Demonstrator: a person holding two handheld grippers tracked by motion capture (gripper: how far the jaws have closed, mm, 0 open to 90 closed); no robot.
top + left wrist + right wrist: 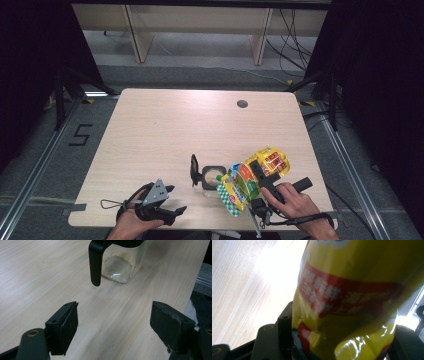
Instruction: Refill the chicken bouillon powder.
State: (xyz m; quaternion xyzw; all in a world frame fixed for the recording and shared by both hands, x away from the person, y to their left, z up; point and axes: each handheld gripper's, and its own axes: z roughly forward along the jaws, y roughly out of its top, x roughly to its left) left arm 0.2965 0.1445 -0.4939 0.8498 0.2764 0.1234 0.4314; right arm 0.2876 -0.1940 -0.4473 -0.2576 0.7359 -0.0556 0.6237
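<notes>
Right gripper [251, 172] clenched on glossy yellow crinkly snack bag [252, 180], lower right of high view. Bag's long axis diagonal, one end toward upper right, other tilted down-left over clear square glass jar [212, 176] with black handle, crumbs at bottom. Left gripper [170, 212] released, jaws apart over pale woodgrain table [175, 125], lower left.

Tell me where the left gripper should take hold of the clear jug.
Probably the black handle: it stands off the clear jug on the side facing the open left gripper, so come in level with one jaw either side of it.
</notes>
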